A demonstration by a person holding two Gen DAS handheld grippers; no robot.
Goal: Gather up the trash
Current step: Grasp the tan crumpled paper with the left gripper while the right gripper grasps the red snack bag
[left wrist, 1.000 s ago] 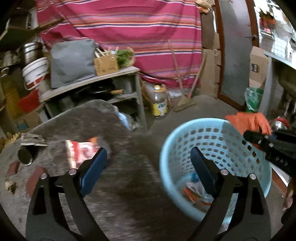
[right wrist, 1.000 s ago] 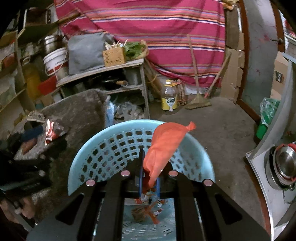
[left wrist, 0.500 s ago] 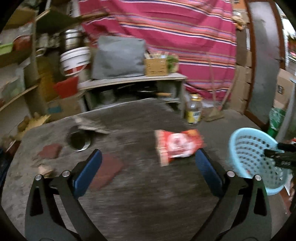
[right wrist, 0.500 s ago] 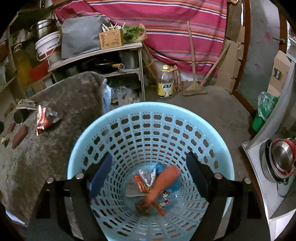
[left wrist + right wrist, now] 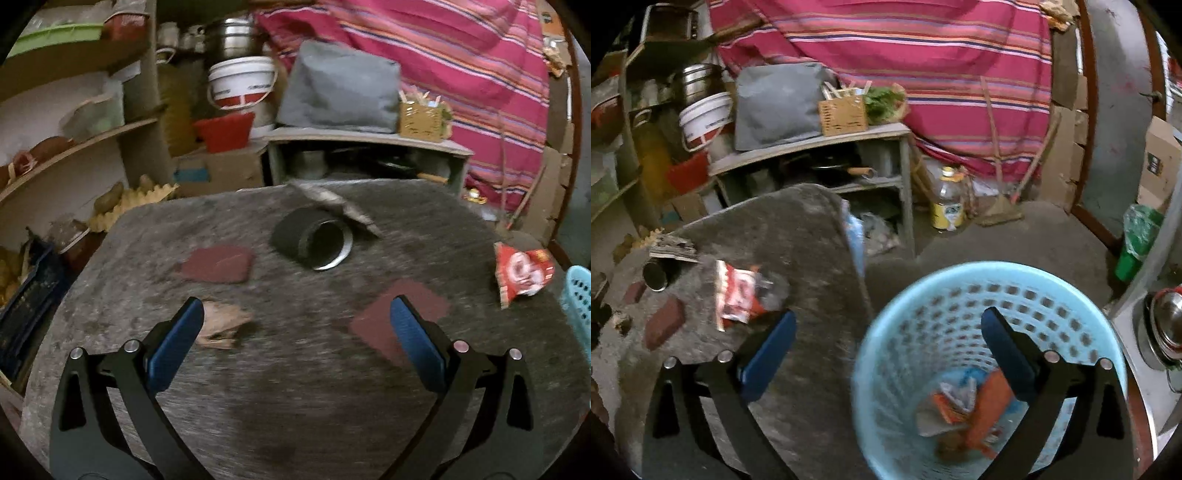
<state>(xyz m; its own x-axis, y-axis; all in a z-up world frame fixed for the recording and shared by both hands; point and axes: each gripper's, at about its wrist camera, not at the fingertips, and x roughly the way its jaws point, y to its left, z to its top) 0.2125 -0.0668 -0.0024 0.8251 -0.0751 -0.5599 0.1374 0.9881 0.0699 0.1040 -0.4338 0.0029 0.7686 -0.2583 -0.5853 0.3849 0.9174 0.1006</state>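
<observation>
The left gripper (image 5: 295, 325) is hanging over the gray table (image 5: 295, 424) with its blue pads wide apart, and nothing is sitting between them. The table is the big thing to go by here. On it, just past the gripper's left pad, a crumpled brown scrap (image 5: 221, 326) is lying flat. Farther back on the table, a dark can (image 5: 314, 240) is lying on its side with its open mouth showing. A gray torn paper (image 5: 336, 203) is resting right behind the can and touching it. Two dark red flat patches (image 5: 218, 264) are showing on the table top, one on each side of the can. A red and white snack bag (image 5: 522, 271) is lying near the table's right edge.

The right gripper (image 5: 886, 336) is opening its jaws, and they are holding nothing. Its left pad is hanging over the table's edge and its right pad is hanging over the light blue basket (image 5: 923, 295). The basket is standing on the floor just beside the table. Down in the bottom of the basket, an orange piece of trash (image 5: 988, 410) is lying on top of other wrappers (image 5: 955, 400). In the right wrist view the snack bag (image 5: 738, 295) is lying on the table, well apart from the basket.
</observation>
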